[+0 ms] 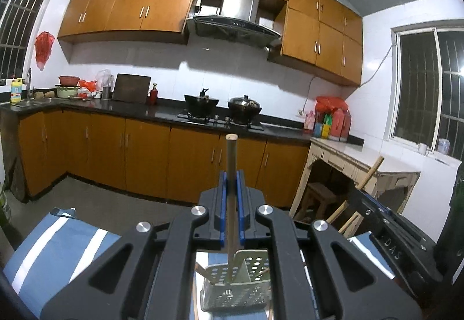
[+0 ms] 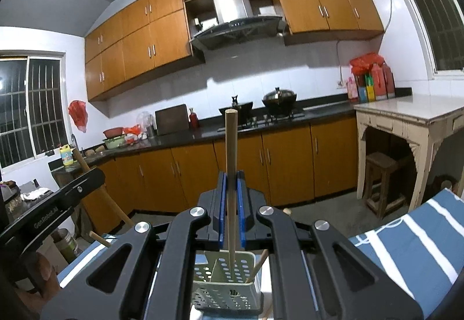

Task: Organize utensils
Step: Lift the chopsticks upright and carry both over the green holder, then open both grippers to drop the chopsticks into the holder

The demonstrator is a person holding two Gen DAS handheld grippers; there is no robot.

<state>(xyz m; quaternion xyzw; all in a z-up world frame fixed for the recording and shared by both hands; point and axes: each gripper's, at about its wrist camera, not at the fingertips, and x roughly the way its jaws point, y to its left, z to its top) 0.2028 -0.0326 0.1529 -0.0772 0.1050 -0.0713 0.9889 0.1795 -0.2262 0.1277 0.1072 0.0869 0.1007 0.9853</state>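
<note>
While pinching one wooden chopstick apiece over the perforated utensil basket [image 1: 236, 291], risks a miss at the rim.

Left gripper [image 1: 232, 181]: pressed together on a round wooden chopstick [image 1: 231, 157], held upright, top end well above the basket, lower end lined up with the basket's left compartment. Cannot tell whether that tip is already inside or only above.

Right gripper [image 2: 231, 181]: likewise clamped on a second wooden chopstick [image 2: 231, 152], upright, lower end over the basket near its middle divider.

Likely to go wrong:
- Letting go while tilted, or with the tip above the rim: could bounce off the wall or the divider and roll off onto the striped cloth [image 1: 58, 247] under the basket.
- Coming down on the divider or on a chopstick already leaning in the right compartment: could jam, or slide the stick within the pads.
- Pushing sideways with the tip inside: probably tips or shifts the basket, light plastic by the look of it.
- Working both grippers over one basket, side by side: could knock together.

Look of the chopsticks: plain pale wood, round, slender, blunt-ended, smooth and so prone to slip. Basket: pale green-grey plastic, punched with round holes, split by a partition.
</note>
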